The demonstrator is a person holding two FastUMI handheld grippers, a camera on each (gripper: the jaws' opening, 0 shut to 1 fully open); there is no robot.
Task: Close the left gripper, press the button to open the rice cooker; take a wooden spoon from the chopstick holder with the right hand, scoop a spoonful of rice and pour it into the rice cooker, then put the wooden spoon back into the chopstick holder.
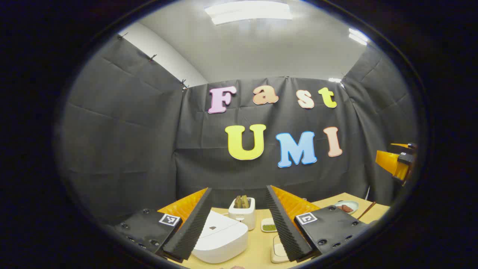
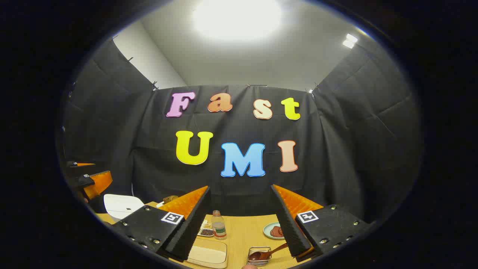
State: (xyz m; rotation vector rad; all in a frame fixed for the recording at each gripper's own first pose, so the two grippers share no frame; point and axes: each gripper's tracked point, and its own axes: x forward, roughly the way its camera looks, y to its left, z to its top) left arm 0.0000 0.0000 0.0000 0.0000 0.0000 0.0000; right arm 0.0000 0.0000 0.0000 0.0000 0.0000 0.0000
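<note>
So both hand-held grippers are gaping wide with nothing in them. The left hand-held gripper (image 1: 239, 216) hangs above and just in front of the white rice cooker (image 1: 220, 239), whose lid looks down. Biggest risk I see: the task wants the jaws closed before poking the button, and going in spread like this could mean the fingers straddle the cooker or one tip skids off that smooth lid.

The right hand-held gripper (image 2: 241, 220) is well off to the right of the cooker, over a wooden spoon (image 2: 267, 254) lying in a small clear dish (image 2: 259, 256). I can't make out a chopstick holder for sure, so grabbing the wrong spoon seems possible.

Everything sits on a light wood counter (image 2: 242, 228), cluttered right of the cooker: a bottle (image 2: 219, 225), a plate (image 2: 274, 231), a shallow tray (image 2: 207, 254). Black cloth walls, bright ceiling lights.
</note>
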